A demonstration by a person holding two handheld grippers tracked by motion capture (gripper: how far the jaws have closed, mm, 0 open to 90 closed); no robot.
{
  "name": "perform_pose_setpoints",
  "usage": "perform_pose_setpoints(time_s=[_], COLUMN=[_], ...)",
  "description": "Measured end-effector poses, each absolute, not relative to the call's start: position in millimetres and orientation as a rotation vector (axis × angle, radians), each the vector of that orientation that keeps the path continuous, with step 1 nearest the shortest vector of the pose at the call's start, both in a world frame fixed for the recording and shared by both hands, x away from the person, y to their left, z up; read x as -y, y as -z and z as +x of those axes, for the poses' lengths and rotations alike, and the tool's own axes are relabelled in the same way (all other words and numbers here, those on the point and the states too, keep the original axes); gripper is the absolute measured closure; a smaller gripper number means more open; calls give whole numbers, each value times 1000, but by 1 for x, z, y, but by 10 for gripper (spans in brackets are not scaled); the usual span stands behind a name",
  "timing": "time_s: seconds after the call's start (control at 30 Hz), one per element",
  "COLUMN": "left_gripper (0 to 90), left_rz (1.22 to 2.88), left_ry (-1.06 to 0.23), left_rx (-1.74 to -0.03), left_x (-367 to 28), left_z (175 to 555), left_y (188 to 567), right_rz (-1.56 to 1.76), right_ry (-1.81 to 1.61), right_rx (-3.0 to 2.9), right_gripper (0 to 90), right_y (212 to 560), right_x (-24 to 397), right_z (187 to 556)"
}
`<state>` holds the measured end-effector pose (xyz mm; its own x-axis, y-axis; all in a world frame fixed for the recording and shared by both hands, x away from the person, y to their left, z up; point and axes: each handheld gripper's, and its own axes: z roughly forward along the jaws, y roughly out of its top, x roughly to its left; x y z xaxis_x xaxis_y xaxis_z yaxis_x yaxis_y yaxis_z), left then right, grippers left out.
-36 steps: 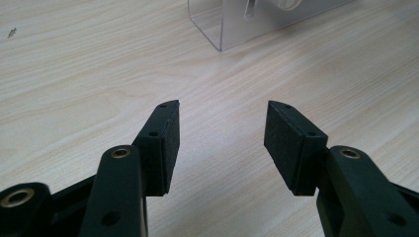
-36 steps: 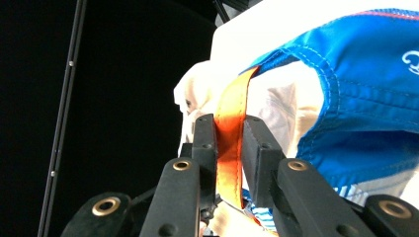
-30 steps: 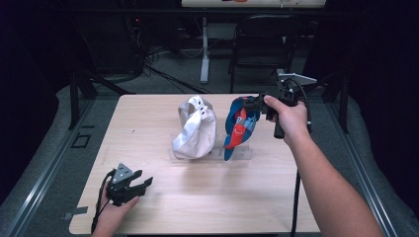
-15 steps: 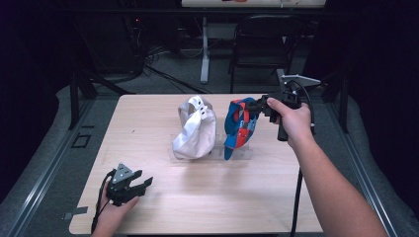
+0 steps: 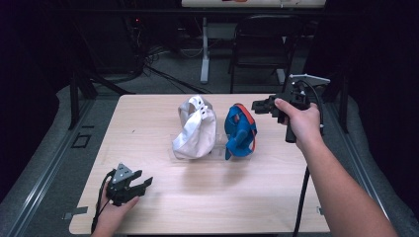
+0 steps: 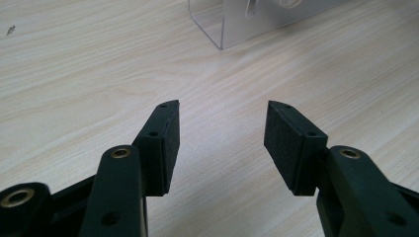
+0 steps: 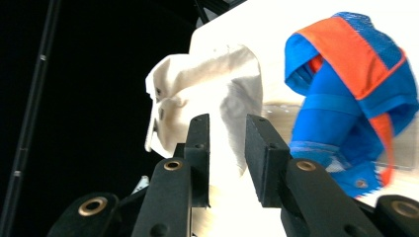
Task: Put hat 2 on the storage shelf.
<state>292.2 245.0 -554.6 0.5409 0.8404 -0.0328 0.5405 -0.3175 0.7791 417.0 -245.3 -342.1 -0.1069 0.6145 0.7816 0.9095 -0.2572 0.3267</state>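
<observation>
Jaws on the right gripper [image 5: 261,105] had just been opening, standing slightly parted with nothing between them; it hung in the air off the right side of the blue cap [image 5: 240,130], just beside it and not touching. Right gripper view had the pads [image 7: 264,158] looking past the blue cap [image 7: 346,98] toward the white cap [image 7: 207,94], no cloth caught. Left gripper [image 5: 132,186] sat low at the near left corner of the table [image 5: 148,118], spread wide and empty, pads [image 6: 165,143] over bare wood, well apart from both caps.

Blue cap with orange trim stood propped on a clear stand [image 5: 217,150] mid-table, white cap [image 5: 195,128] just left of it on the same stand, the two close, maybe touching. Corner of the stand [image 6: 222,29] showed in the left gripper view.

Step, as I read it: blue cap just set on the stand and let go, right hand clear of it. The cap looked settled and upright, so placement seemed done. Next move probably called for pulling the right gripper straight away to the right without brushing the brim, since soft cloth on a light stand could tip. Left hand needed nothing yet.
</observation>
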Motion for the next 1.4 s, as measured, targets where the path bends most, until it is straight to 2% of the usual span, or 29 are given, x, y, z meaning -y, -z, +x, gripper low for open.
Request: perform_pose_setpoints(time_s=[0.23, 0.77, 1.4], left_gripper=[484, 482, 480], left_rz=[2004, 2010, 2012], left_ry=[-498, -498, -506], left_rx=[-1116, -1120, -1119], left_x=[-245, -248, -247], left_z=[292, 292, 292], left_y=[555, 555, 555], right_rz=[-1867, -1860, -1815], right_ry=[1269, 1322, 1404], right_rx=[1814, 1949, 2093], right_gripper=[655, 558, 514], right_y=[344, 358, 391], right_x=[239, 239, 258], right_z=[413, 389, 337])
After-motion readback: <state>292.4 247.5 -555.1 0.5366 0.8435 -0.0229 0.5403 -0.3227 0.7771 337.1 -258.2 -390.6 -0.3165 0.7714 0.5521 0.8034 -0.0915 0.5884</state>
